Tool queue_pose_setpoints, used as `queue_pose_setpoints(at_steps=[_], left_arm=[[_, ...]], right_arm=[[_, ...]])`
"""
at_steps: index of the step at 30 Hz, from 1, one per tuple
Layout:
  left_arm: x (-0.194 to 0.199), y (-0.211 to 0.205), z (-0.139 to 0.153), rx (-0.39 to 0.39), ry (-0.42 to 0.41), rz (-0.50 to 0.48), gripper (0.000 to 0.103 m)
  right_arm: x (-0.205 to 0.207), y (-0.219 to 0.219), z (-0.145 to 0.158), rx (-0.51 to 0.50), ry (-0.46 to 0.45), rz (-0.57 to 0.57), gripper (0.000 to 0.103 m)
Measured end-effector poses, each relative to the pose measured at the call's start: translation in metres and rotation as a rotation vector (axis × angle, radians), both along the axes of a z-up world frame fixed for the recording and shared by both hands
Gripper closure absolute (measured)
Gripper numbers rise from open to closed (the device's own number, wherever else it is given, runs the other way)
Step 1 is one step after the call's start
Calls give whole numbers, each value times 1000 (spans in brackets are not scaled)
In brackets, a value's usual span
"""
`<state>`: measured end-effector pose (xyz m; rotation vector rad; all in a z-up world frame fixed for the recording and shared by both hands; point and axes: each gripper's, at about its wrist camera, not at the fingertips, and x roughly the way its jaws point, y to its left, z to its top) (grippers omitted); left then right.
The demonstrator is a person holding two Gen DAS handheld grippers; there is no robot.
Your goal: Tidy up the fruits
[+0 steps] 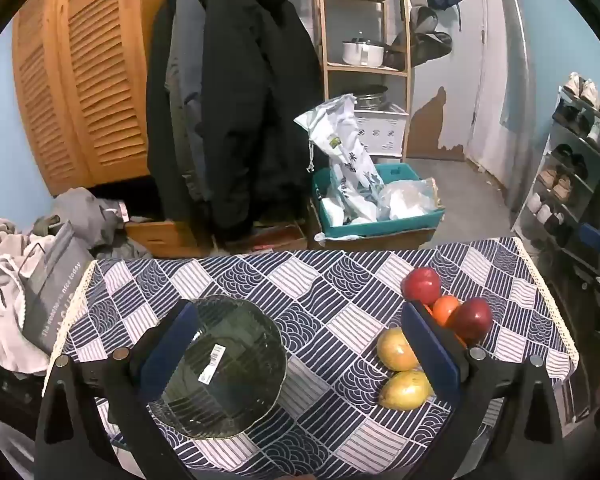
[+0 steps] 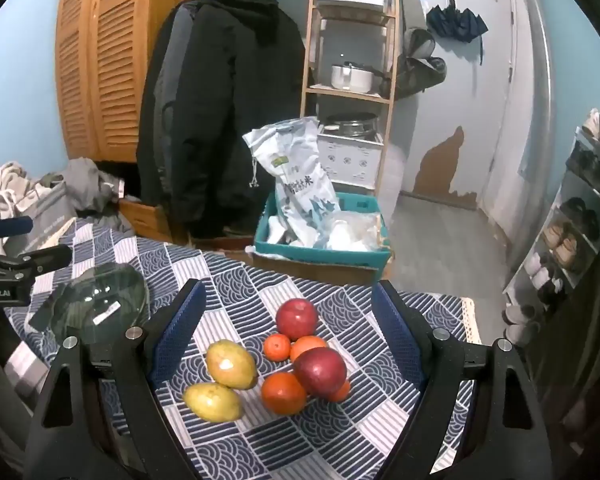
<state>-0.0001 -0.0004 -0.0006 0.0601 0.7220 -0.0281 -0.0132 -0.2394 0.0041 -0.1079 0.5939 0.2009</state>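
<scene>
Fruits lie loose in a cluster on the worktop [image 2: 340, 440], which is covered by a blue-and-white patterned cloth. Largest of what rests there is the green glass plate [image 1: 228, 364], empty, with a white sticker on it, lying well to the left of the fruit. The left claw [image 1: 300, 356] hangs above the cloth with its jaws wide apart and nothing between the pads; in its own view the left pad overlaps the plate and the right pad hides part of the fruit. The right claw [image 2: 288, 336] also stands spread, empty, framing the cluster from above. Two red apples [image 2: 297, 318] sit at the back and right of the group, the nearer one [image 2: 320, 372] resting against the oranges. Two yellow mangoes [image 2: 231, 364] lie side by side at the left. Smallest are the oranges [image 2: 283, 393], grouped among the apples.
</scene>
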Motion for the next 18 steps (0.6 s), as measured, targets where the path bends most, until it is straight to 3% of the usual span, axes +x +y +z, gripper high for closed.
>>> queue_pose_setpoints(at_steps=[18], left_arm=[[-1, 4, 2, -66, 6, -28, 1]], right_arm=[[0, 4, 0, 8, 5, 4, 20]])
